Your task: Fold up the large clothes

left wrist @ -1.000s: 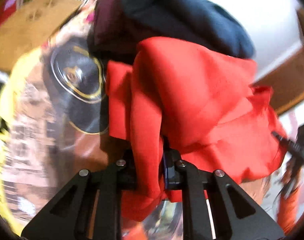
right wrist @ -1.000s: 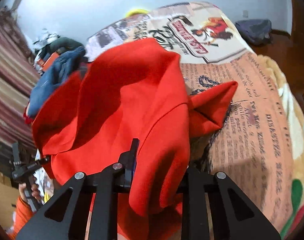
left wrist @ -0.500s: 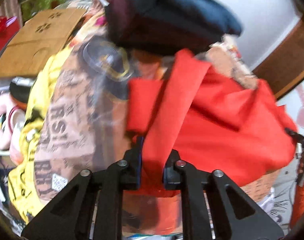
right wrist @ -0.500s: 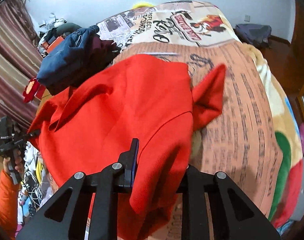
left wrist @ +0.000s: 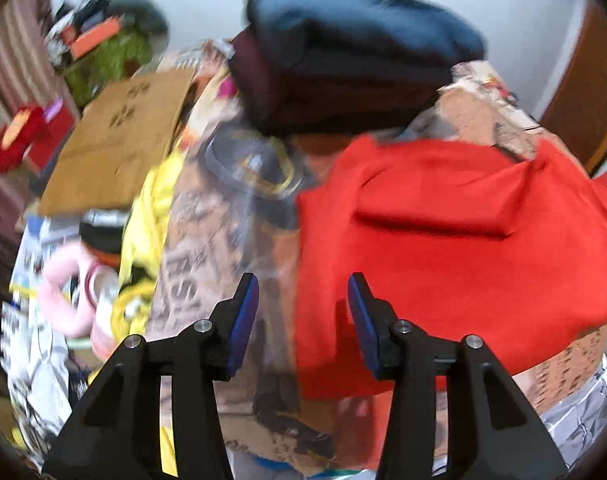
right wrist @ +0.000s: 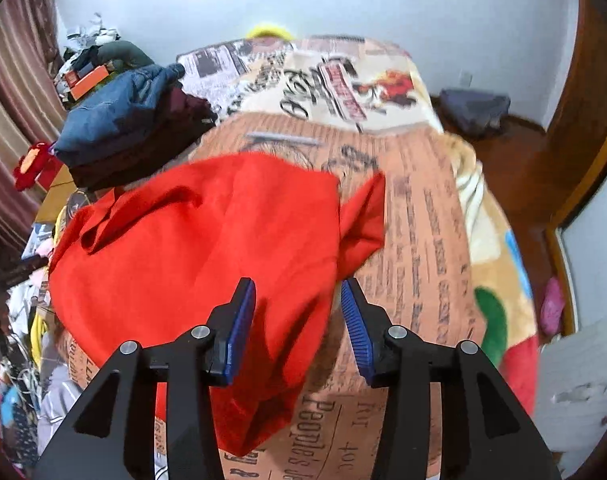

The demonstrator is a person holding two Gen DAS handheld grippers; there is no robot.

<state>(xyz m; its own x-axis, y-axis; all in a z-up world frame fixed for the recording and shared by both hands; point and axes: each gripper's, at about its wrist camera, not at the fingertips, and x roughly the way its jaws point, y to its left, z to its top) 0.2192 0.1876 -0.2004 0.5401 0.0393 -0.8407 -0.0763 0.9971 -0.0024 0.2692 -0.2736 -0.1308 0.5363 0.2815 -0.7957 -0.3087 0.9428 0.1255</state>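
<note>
A red garment (left wrist: 443, 248) lies spread on the newspaper-print blanket (right wrist: 423, 240) of a bed, with one sleeve (right wrist: 363, 216) sticking out to the right. My left gripper (left wrist: 303, 312) hovers over the garment's left edge. Its jaws are opening, and the blue pads (left wrist: 243, 320) stand apart from the cloth below. Over the red garment (right wrist: 203, 248) near its right edge, my right gripper (right wrist: 297, 316) is opening too, with cloth beneath the gap but not pinched.
A stack of folded dark clothes (left wrist: 355, 60), navy over maroon, sits on the bed behind the garment. A cardboard sheet (left wrist: 119, 140), yellow cloth (left wrist: 151, 208) and floor clutter lie left of the bed. A wooden door (right wrist: 583, 120) and grey bag (right wrist: 475, 112) are at right.
Both grippers were shut on folds of the red garment; now both have let go and drawn back upward. The garment has dropped flat onto the blanket.
</note>
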